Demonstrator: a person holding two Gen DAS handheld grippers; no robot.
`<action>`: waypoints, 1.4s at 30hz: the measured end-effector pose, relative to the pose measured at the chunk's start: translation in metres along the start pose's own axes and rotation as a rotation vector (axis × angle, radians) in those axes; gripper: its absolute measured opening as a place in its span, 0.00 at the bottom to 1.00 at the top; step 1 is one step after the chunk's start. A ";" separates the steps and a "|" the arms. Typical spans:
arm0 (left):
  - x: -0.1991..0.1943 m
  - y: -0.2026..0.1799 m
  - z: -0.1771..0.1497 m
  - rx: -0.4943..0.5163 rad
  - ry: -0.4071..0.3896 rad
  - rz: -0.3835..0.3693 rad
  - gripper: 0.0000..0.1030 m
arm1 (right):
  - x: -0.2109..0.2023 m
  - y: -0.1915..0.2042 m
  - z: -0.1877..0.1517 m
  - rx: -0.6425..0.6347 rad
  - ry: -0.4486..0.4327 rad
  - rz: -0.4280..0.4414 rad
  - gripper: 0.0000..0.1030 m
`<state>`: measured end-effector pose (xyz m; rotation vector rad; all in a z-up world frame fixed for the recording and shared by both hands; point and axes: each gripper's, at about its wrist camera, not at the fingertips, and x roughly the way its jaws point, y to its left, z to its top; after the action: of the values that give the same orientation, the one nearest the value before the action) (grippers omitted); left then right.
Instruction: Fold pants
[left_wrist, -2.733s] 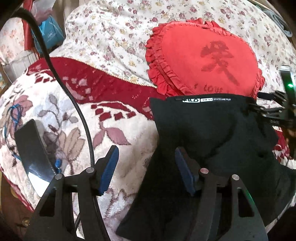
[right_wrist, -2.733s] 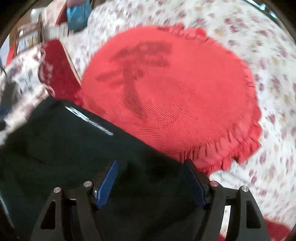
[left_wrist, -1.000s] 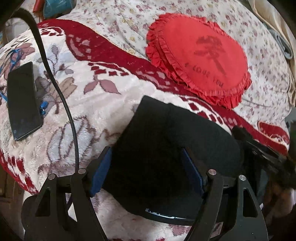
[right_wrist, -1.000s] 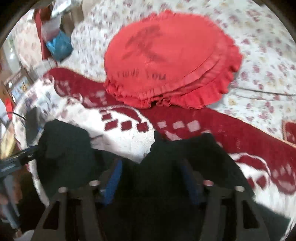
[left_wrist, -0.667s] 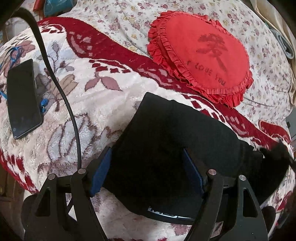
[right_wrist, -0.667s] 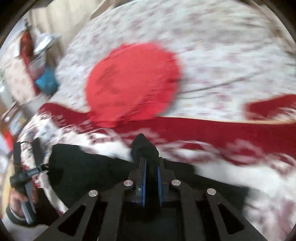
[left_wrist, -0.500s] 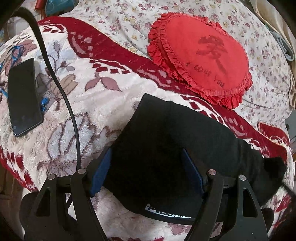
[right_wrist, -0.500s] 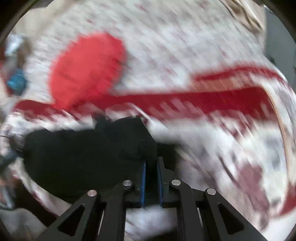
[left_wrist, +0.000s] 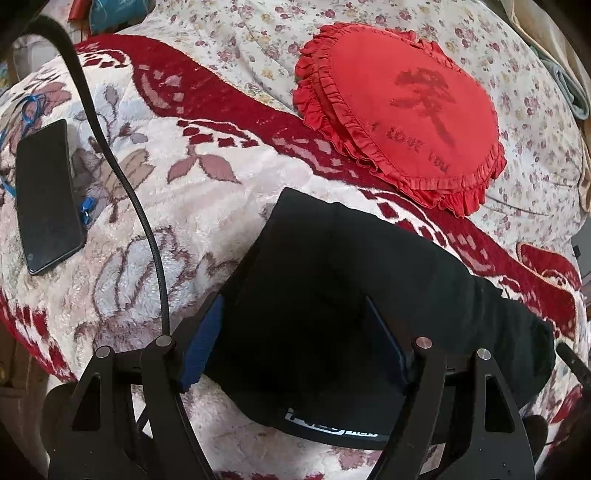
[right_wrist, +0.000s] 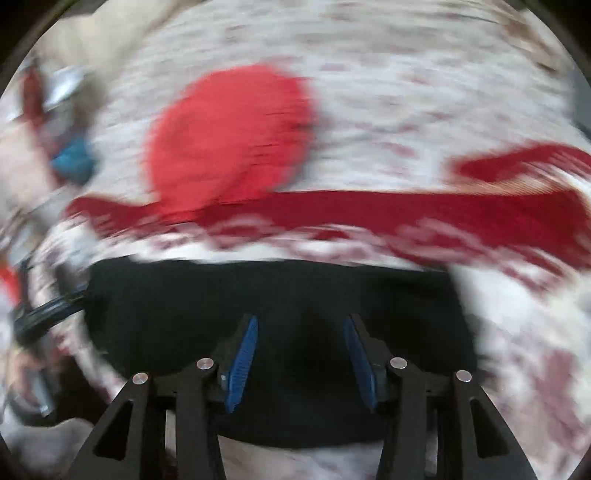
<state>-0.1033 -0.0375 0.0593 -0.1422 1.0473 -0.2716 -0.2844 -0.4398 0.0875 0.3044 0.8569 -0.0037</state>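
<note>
Bed blanket (left_wrist: 192, 206): it is carrying everything, a plush cream spread with red borders and leaf patterns, soft and uneven, so in my judgement the folded bundle is needing a firm press to stay flat.

Pants (left_wrist: 332, 295): the black pants are lying folded on the blanket in front of the person, running from 10 o'clock toward 4 o'clock in the left wrist view, the printed waistband (left_wrist: 332, 432) at 6 o'clock; in the right wrist view the pants (right_wrist: 280, 295) are filling the lower middle.

Heart cushion (left_wrist: 399, 122): it is sitting at 1 o'clock from the pants, just beyond them and apart from them.

Phone (left_wrist: 46, 197): it is lying at 9 o'clock, well apart from the cloth.

Left tool (left_wrist: 291, 343): its jaws are standing wide apart, straddling the near fold without pinching it.

Right tool (right_wrist: 299, 358): its jaws have just been opening and are now standing apart over the black cloth, pads not pressing; the view is smeared.

Doing the step well: judging from the layout, the right end at 4 o'clock is looking bunched, so smoothing it level before the next fold is seeming wise.

Change: half a second ago the right tool was clamped on a pinch of cloth; now that cloth is lying released. The left tool is staying put.
</note>
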 end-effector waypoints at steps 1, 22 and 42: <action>0.001 0.001 0.001 0.008 0.002 0.000 0.74 | 0.014 0.020 0.005 -0.036 0.005 0.051 0.46; 0.002 -0.001 -0.008 0.140 -0.012 -0.059 0.33 | 0.092 0.083 0.047 -0.223 0.061 0.123 0.44; -0.005 0.008 -0.029 0.120 -0.011 -0.049 0.32 | 0.075 0.104 -0.019 -0.355 0.115 0.274 0.14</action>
<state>-0.1298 -0.0277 0.0469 -0.0610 1.0146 -0.3766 -0.2364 -0.3265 0.0471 0.0868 0.9062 0.4203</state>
